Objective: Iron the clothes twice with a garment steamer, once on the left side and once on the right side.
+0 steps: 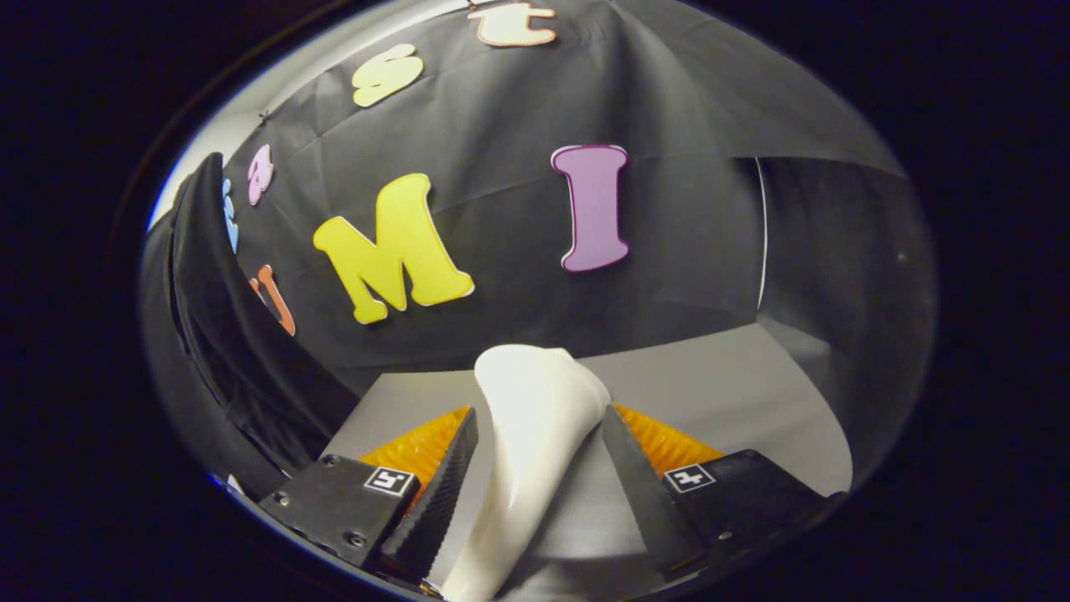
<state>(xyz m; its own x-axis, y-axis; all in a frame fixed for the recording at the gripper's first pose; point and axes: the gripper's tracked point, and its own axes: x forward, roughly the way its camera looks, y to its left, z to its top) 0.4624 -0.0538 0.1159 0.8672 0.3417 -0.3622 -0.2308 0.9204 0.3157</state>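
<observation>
A white garment steamer [535,418] stands between my two fingers, its rounded head rising just past the fingertips. My gripper [537,414] is shut on the steamer, and both black ribbed pads [443,485] press against its sides. The steamer's lower body runs down between the fingers and out of sight. A dark garment [209,334] hangs off to the left of the fingers, apart from the steamer head. Its lower edge drops behind the left finger block.
A grey table top [736,393] stretches beyond the fingers to the black cloth wall [685,251]. A thin white cord or seam [762,234] runs down the wall at the right corner.
</observation>
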